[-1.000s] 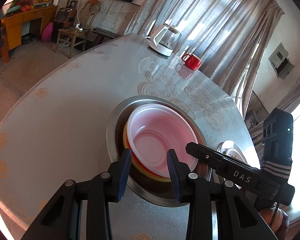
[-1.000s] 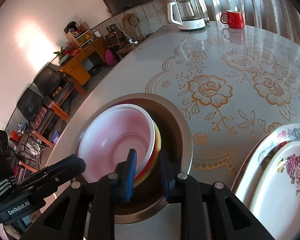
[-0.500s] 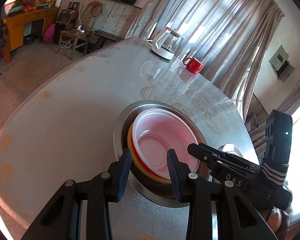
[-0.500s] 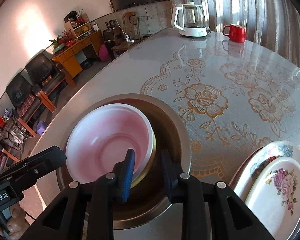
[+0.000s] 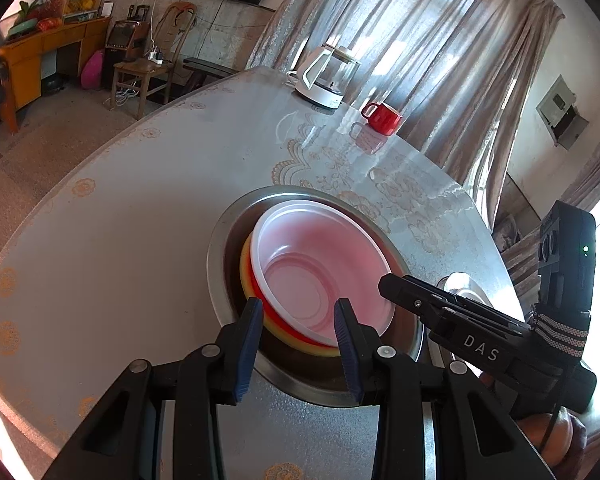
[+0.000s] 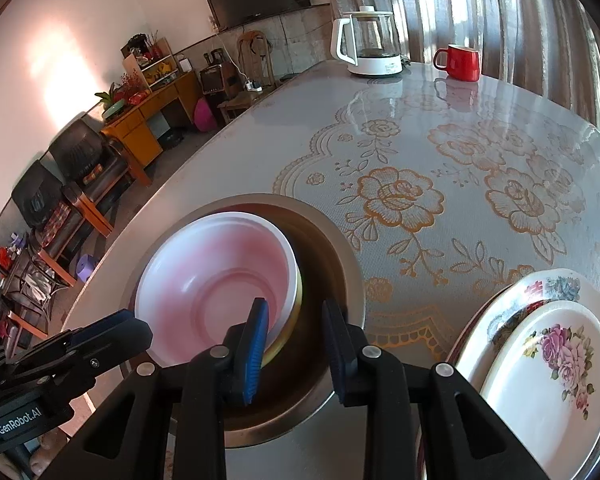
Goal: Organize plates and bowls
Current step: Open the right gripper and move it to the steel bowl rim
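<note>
A white bowl with a pink inside (image 5: pixel 324 276) tops a nested stack with a red and a yellow bowl (image 5: pixel 256 312) in the table's round steel recess (image 5: pixel 220 248). My left gripper (image 5: pixel 298 336) hovers over the stack's near rim, open, its pads clear of it. From the other side my right gripper (image 6: pixel 296 340) is open too. Its left finger (image 6: pixel 256 340) overlaps the rim of the bowl stack (image 6: pixel 220 276), and its right finger is apart from it. Flowered plates (image 6: pixel 540 364) lie stacked at the right.
A glass kettle (image 6: pixel 370 46) and a red mug (image 6: pixel 460 62) stand at the table's far end. The flowered tablecloth (image 6: pixel 420 184) stretches between them and the recess. The table edge curves on the left, with furniture on the floor beyond.
The right gripper's jaws have spread a little, so the bowl rim sits looser between them. The bowl stack stays in the recess. The left gripper has barely moved.
</note>
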A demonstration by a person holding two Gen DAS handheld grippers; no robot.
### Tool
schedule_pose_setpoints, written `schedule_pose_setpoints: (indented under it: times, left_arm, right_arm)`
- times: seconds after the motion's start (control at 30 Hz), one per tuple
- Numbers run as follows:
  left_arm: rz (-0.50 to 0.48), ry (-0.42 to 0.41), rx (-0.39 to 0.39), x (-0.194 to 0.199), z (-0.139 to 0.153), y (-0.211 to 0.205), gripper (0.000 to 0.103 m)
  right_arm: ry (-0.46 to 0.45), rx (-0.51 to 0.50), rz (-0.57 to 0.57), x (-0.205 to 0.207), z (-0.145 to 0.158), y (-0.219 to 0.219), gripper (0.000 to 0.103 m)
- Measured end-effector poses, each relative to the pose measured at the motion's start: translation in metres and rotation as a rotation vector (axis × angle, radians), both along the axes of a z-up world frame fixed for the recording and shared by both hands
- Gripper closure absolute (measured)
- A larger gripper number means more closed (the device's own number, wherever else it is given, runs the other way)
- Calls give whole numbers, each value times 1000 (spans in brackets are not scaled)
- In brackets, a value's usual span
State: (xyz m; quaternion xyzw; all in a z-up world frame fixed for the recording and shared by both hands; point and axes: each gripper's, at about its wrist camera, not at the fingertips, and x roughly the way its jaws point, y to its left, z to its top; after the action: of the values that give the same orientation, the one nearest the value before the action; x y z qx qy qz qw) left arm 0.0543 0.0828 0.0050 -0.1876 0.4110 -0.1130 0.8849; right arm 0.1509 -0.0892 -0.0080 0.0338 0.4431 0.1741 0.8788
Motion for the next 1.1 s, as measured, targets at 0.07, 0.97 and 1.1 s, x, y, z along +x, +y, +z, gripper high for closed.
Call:
schedule_pose_setpoints:
  times: [0.07, 0.97, 1.1]
  left_arm:
    - [2, -6, 13, -1, 1, -1, 66]
    - [124, -1, 41, -28, -8, 49, 65]
    - [140, 15, 24, -25, -14, 55, 65]
  right_arm:
    - [-1, 11, -2, -1, 1, -2, 76]
    - [42, 187, -78, -18, -10, -48, 69]
    - [46, 205, -70, -19, -12, -48, 69]
